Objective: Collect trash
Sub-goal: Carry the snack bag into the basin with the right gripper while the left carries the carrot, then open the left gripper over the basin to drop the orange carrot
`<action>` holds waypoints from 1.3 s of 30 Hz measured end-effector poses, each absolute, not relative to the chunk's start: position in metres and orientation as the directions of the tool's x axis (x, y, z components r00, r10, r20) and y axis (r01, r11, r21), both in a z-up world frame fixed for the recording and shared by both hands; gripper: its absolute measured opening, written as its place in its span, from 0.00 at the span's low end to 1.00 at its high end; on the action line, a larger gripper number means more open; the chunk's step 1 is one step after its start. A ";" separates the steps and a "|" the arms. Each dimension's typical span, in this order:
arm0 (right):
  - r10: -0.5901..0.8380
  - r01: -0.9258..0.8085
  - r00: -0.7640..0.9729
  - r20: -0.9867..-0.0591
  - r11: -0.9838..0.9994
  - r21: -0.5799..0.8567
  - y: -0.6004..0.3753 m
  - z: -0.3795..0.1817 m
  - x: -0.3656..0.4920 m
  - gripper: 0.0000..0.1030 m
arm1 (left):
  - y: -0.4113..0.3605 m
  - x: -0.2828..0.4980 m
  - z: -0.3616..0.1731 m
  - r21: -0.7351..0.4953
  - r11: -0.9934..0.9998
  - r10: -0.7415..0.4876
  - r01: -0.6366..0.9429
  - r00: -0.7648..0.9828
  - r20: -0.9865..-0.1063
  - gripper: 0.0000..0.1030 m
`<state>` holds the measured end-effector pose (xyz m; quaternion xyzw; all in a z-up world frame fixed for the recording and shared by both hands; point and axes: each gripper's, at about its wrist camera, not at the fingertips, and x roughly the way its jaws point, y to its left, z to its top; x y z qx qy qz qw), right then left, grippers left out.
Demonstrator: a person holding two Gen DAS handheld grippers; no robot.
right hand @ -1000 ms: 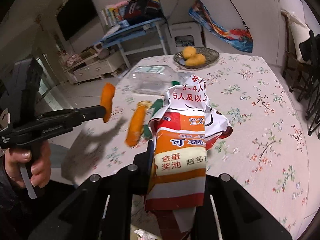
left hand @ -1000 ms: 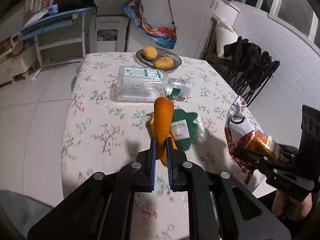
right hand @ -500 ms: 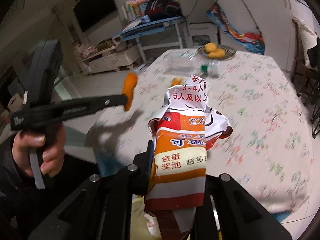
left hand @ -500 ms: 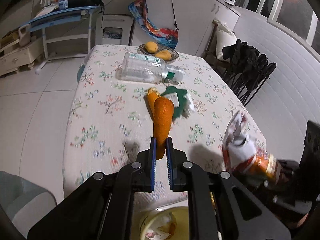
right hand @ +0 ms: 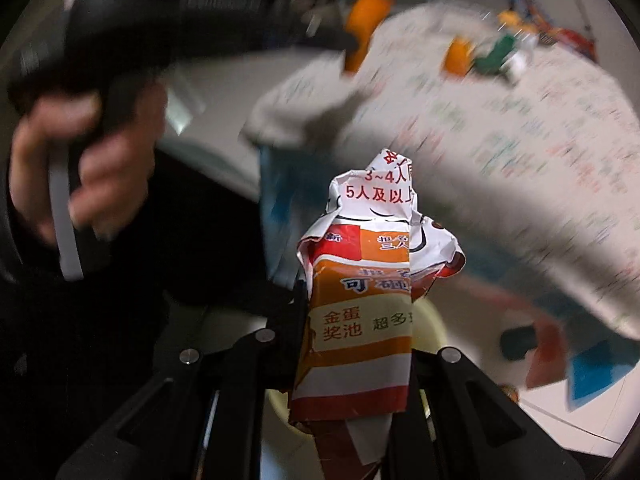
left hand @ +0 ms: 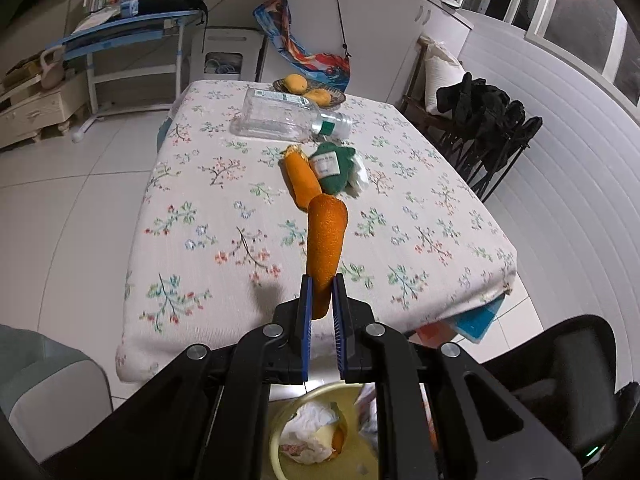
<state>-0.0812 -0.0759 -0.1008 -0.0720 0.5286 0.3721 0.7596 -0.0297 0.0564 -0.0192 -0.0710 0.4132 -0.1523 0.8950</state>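
My left gripper point(left hand: 320, 284) is shut on an orange fuzzy sleeve-like piece point(left hand: 326, 240), held in the air at the table's near edge, above a yellow bin point(left hand: 316, 436) with crumpled paper inside. My right gripper point(right hand: 356, 300) is shut on a crumpled orange, red and white printed wrapper point(right hand: 368, 280), tilted down over the pale yellow bin point(right hand: 430, 320). A second orange piece point(left hand: 300, 180), a green wrapper point(left hand: 332, 166) and a clear plastic bottle point(left hand: 280, 120) lie on the floral tablecloth point(left hand: 224, 232). In the blurred right wrist view a hand point(right hand: 80, 168) grips the left gripper.
A dish of yellow fruit point(left hand: 308, 90) sits at the table's far end. Black folding chairs point(left hand: 488, 128) stand on the right, a blue desk point(left hand: 132, 40) at the back left. Blue and red items point(left hand: 476, 322) hang under the table's near right corner. A grey-green seat point(left hand: 52, 392) is at lower left.
Both grippers have drawn back from the table toward its near edge with their loads. The yellow bin has come into view beneath them. The right gripper has tipped downward and rolled.
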 end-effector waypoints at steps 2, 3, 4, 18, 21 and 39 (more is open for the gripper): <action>0.459 -0.661 0.109 -0.882 0.696 0.281 -0.068 -0.113 -0.086 0.12 | 0.057 -0.036 -0.020 -0.253 0.943 -0.332 0.215 0.610 -0.719 0.10; 0.447 -0.666 0.087 -0.890 0.691 0.282 -0.066 -0.117 -0.087 0.12 | 0.057 -0.039 -0.020 -0.254 0.943 -0.333 0.215 0.609 -0.720 0.10; 0.429 -0.670 0.069 -0.900 0.689 0.277 -0.064 -0.123 -0.087 0.12 | 0.057 -0.041 -0.021 -0.255 0.943 -0.333 0.214 0.608 -0.720 0.10; 0.408 -0.612 0.113 -0.906 0.747 0.260 -0.080 -0.121 -0.097 0.52 | 0.050 -0.073 -0.025 -0.265 0.937 -0.349 0.226 0.592 -0.727 0.10; 0.425 -0.564 0.186 -0.886 0.784 0.258 -0.092 -0.110 -0.102 0.56 | 0.046 -0.078 -0.028 -0.263 0.936 -0.353 0.236 0.581 -0.734 0.10; 0.443 -0.257 0.551 -0.707 0.896 0.362 -0.171 -0.061 -0.083 0.67 | 0.006 -0.101 -0.055 -0.204 0.909 -0.366 0.363 0.463 -0.807 0.10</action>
